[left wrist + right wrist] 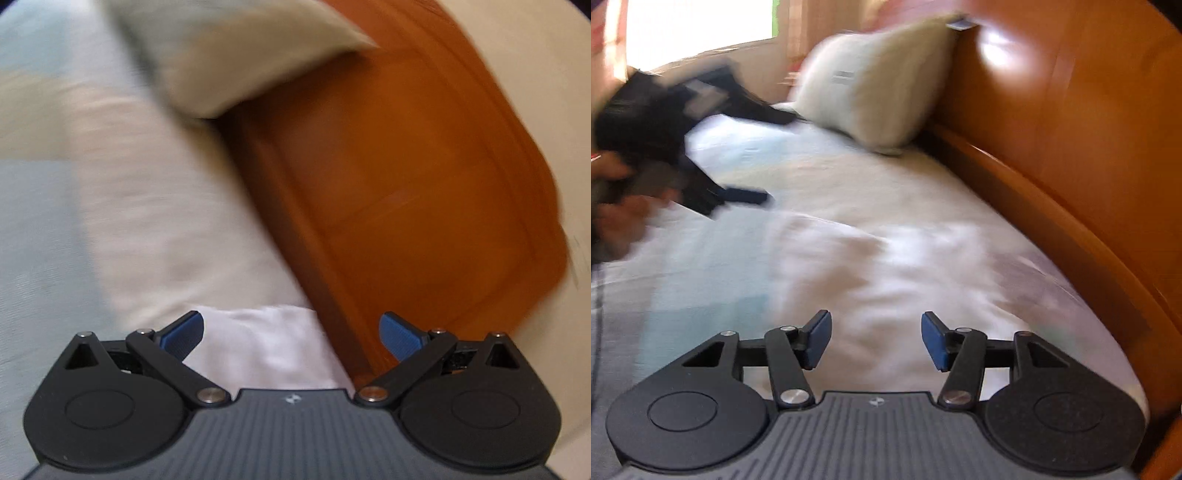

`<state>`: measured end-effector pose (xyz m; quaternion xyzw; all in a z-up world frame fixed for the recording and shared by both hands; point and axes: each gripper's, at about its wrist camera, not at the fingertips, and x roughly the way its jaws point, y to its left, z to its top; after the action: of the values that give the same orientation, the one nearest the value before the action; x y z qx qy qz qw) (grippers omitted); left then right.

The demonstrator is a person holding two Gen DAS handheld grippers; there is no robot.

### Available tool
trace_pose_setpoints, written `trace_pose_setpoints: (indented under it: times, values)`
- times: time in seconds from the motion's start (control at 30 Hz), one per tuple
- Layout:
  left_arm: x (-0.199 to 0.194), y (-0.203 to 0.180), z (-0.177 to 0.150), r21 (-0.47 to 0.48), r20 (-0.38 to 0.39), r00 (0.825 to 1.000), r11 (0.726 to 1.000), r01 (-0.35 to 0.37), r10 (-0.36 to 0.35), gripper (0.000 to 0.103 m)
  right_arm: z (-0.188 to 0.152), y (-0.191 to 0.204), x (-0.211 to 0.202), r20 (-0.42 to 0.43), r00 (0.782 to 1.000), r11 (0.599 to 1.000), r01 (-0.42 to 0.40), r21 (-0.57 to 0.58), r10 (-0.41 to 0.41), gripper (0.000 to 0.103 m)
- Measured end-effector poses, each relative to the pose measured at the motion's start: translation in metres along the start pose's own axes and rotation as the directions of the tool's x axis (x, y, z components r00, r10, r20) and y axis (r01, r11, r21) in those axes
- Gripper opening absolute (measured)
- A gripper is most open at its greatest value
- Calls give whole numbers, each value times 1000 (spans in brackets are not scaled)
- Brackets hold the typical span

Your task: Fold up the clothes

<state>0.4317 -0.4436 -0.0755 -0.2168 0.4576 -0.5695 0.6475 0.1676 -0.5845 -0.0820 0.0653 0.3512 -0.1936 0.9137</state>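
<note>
Both views are blurred by motion. In the left wrist view my left gripper (291, 334) is open, its blue pads (184, 336) wide apart above a patch of white cloth (266, 354) on the bed; nothing is clamped. In the right wrist view my right gripper (876, 339) is open and empty over a crumpled white garment (886, 258) lying on the bed sheet (746, 162). The left gripper (764, 155) also shows at the far left of that view, held by a hand (620, 214), with its jaws spread.
A cream pillow (875, 85) leans against the orange wooden headboard (1071, 129), which runs along the bed's right side. Both show in the left wrist view too: the pillow (240, 55) and the headboard (406, 184). A bright window (701, 22) is at the back.
</note>
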Motion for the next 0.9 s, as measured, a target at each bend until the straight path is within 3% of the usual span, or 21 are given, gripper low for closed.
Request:
trace_pose_setpoints:
  times: [0.1, 0.2, 0.27, 0.43, 0.57, 0.63, 0.7, 0.8, 0.9]
  values:
    - [25, -10, -13, 48, -71, 996, 998, 49, -45, 101, -23, -18, 7, -81, 997, 997, 10, 73, -4, 60]
    - [39, 4, -27, 100, -110, 988, 990, -97, 108, 99, -35, -28, 11, -89, 996, 994, 9, 111, 1, 60]
    - [32, 6, -30, 138, -107, 985, 983, -122, 137, 95, -37, -32, 2, -60, 998, 992, 7, 128, 1, 60]
    - [11, -1, -38, 258, -101, 975, 951, -168, 200, 95, -31, -32, -1, -21, 999, 996, 33, 84, -32, 61]
    - [-7, -17, -46, 394, -92, 955, 891, -225, 282, 96, -25, -31, -2, 10, 998, 997, 58, 44, -59, 59]
    - [-15, -20, -52, 467, -42, 934, 833, -296, 355, 96, -22, -31, -3, 25, 997, 997, 71, 24, -72, 60]
    - [-27, -24, -60, 522, 14, 909, 772, -363, 417, 96, -8, -17, -4, 68, 998, 999, -13, 37, 10, 62]
    - [-45, -24, -72, 525, 44, 886, 744, -413, 461, 96, 13, 19, 15, 104, 992, 997, -68, -22, 70, 65]
    - [-70, -25, -86, 528, 57, 874, 728, -437, 482, 96, 11, 47, 58, -27, 994, 988, -110, -110, 107, 69]
